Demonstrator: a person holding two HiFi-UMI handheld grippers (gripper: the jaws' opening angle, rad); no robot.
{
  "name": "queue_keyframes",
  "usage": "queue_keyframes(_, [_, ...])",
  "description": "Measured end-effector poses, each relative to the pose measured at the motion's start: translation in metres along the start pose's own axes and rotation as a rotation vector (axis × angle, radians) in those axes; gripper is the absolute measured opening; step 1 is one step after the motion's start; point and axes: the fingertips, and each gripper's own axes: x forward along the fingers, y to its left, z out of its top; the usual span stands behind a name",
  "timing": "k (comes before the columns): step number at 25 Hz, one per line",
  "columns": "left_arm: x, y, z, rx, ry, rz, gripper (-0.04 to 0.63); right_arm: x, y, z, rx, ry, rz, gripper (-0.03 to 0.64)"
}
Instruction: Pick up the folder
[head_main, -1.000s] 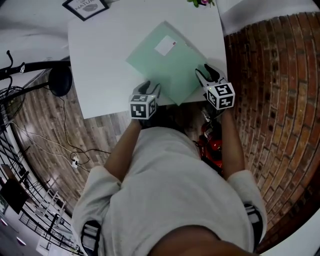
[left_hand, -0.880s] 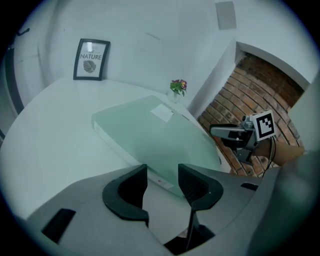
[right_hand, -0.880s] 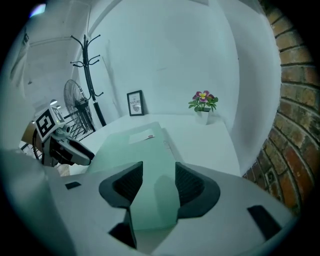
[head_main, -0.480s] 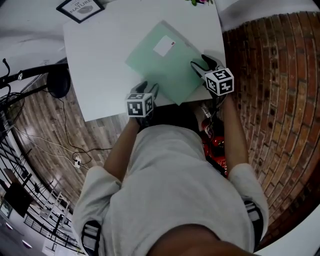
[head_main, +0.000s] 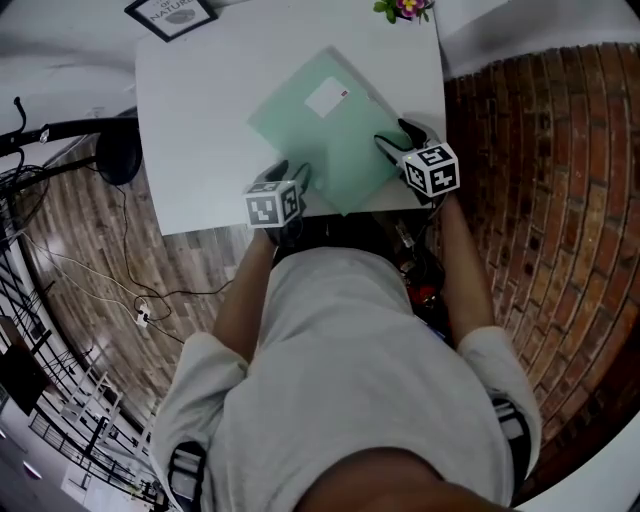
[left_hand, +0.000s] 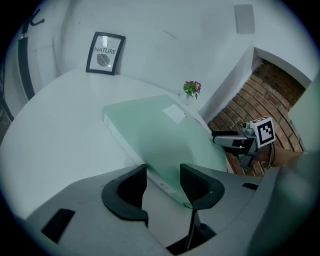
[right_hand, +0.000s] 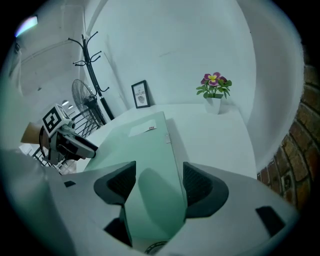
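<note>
Lying flat and askew on the white table (head_main: 200, 110), the pale green folder (head_main: 325, 125) has a gripper at each of its near edges. The left gripper (head_main: 288, 172) straddles the near-left edge and the right gripper (head_main: 397, 136) straddles the right edge. Both sets of jaws are opening, with the folder between them but not clamped.

**Frosted plastic on a smooth white top**

The folder (head_main: 325, 130) looks like pale green, semi-matt plastic with a white paper label (head_main: 328, 97). The table (head_main: 200, 130) is smooth, matt white. The floor (head_main: 180, 275) is grained wood planks, and the brickwork (head_main: 540, 180) is rough and red.
</note>
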Motion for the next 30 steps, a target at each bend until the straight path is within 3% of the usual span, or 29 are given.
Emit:
queue_keyframes(9, [0.003, 0.004, 0.0, 0.04, 0.017, 0.013, 0.215, -0.004, 0.007, -0.019, 0.022, 0.043, -0.04, 0.311])
queue_keyframes(15, [0.0, 0.01, 0.013, 0.109, 0.023, 0.017, 0.215, -0.012, 0.018, -0.03, 0.083, 0.031, -0.084, 0.313])
queue_keyframes(21, [-0.002, 0.017, 0.011, 0.158, 0.043, -0.007, 0.213, -0.017, 0.034, -0.042, 0.185, 0.019, -0.134, 0.313])
queue_keyframes(26, [-0.004, 0.022, 0.011, 0.227, 0.068, -0.031, 0.212, -0.024, 0.047, -0.055, 0.355, -0.008, -0.174, 0.311])
queue_keyframes(30, [-0.007, 0.026, 0.011, 0.196, 0.081, -0.068, 0.213, -0.027, 0.057, -0.062, 0.378, 0.0, -0.168, 0.31])
